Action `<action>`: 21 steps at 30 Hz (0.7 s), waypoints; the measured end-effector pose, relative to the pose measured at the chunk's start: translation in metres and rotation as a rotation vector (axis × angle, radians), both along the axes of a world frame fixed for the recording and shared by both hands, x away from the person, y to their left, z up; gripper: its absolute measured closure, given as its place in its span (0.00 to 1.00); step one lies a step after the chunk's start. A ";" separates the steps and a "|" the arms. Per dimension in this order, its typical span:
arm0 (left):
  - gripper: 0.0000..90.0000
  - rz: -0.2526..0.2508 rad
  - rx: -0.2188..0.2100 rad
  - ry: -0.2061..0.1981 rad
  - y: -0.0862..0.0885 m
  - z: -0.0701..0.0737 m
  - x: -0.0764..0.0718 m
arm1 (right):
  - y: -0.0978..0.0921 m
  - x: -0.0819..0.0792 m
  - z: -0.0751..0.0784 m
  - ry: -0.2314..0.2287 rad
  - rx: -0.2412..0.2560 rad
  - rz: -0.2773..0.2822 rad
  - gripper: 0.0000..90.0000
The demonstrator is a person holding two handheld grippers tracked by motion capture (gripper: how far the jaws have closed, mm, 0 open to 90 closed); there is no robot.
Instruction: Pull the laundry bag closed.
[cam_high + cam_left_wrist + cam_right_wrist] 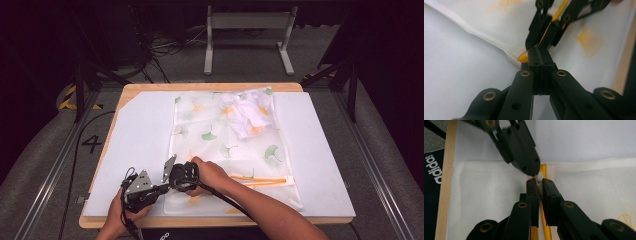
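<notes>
**Holding the bag's end firm while the zipper pull is drawn**

At the left of the high view, the left gripper [156, 188] sits at the near-left corner of the white mesh laundry bag printed with green and orange leaves [227, 145], which lies flat on the pale sheet covering the wooden desk [135, 90]. In its own view the jaws are pressed together on the bag's edge, right at the end of the orange zipper tape [523, 57]; the cloth between them is hard to make out, so the hold is likely rather than certain.

Just to its right, the right gripper [170, 172] meets it almost tip to tip. Its jaws are clamped on the small white zipper pull [539, 179] at the tape's end.

Done well, the left should anchor the corner without lifting it, while the right draws the pull straight along the tape, low and level. Pulling at an angle may snag the mesh or slip the tab out. At the bag's far end, white bundled cloth [245, 115] sits inside, well clear of the zipper.
</notes>
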State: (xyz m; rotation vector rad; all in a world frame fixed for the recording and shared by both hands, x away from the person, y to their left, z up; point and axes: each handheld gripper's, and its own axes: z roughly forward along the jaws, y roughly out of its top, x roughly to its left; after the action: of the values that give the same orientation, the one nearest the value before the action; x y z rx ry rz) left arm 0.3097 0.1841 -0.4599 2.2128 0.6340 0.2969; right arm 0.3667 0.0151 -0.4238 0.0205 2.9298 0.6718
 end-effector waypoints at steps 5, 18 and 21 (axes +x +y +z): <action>1.00 0.015 -0.009 0.024 0.002 -0.001 0.000 | -0.001 -0.001 -0.001 0.002 0.015 -0.005 0.94; 1.00 0.028 -0.036 0.053 0.005 -0.002 0.002 | -0.005 -0.002 0.000 -0.003 -0.010 0.004 0.94; 1.00 0.029 -0.035 0.052 0.004 -0.002 0.002 | -0.008 -0.002 0.000 -0.003 -0.015 0.002 0.94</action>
State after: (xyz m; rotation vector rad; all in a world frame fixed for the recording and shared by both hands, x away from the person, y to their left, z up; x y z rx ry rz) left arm 0.3112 0.1885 -0.4620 2.1851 0.6946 0.2416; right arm 0.3643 0.0071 -0.4234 0.0156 2.9319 0.6499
